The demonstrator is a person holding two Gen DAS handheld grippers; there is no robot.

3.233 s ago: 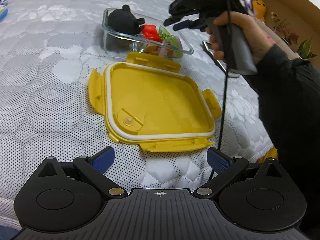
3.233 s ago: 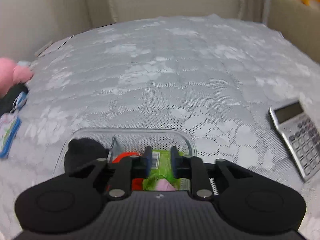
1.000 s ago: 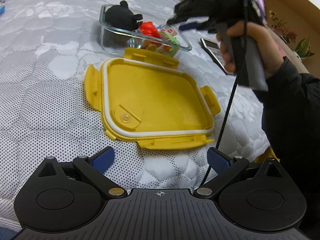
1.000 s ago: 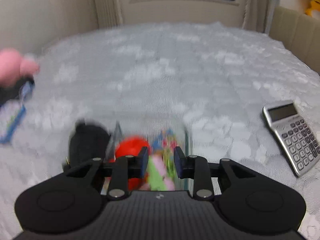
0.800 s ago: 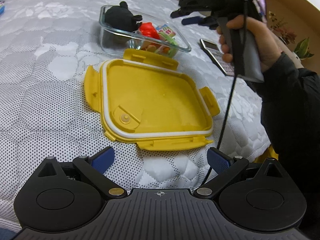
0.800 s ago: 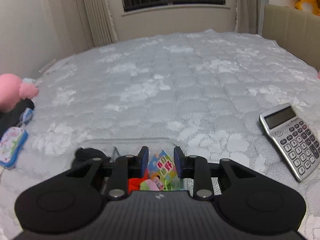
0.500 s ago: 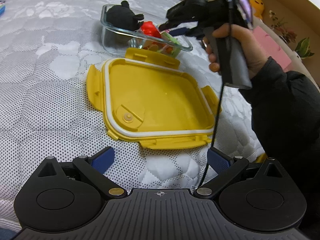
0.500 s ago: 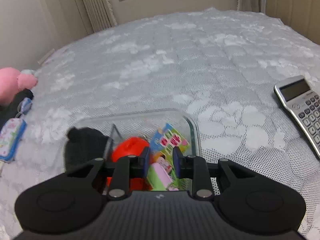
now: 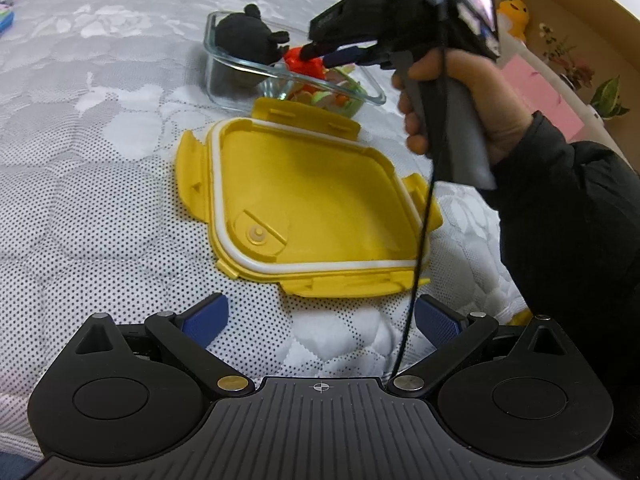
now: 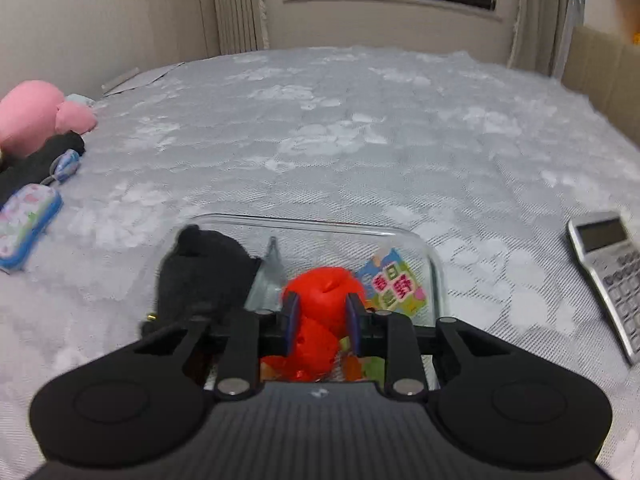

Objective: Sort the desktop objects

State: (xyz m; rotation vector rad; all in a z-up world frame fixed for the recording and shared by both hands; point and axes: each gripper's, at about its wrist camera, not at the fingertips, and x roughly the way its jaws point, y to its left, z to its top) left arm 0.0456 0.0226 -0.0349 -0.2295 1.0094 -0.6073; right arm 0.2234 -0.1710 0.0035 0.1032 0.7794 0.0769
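1. The right gripper [image 10: 322, 322] sits low over the glass container [image 10: 430, 256], its blue pads narrowly parted on either side of the red toy [image 10: 320, 300]; whether they press it I cannot tell.
2. Left of that gripper in the container sits a black plush toy [image 10: 200, 272]; right of the red toy lies a colourful printed card [image 10: 394, 282].
3. Far to its right lies a calculator [image 10: 612, 272]; far to its left, a pink plush [image 10: 28, 116] and a blue-edged pouch [image 10: 24, 220].
4. The left gripper [image 9: 320, 316] hovers wide open and empty, just short of the upturned yellow lid [image 9: 304, 200], which lies between it and the container.
5. The right-hand cable crosses the lid's right edge.
6. Everything rests on a white quilted bedspread [image 10: 360, 140], wide and bare ahead toward the curtained window.
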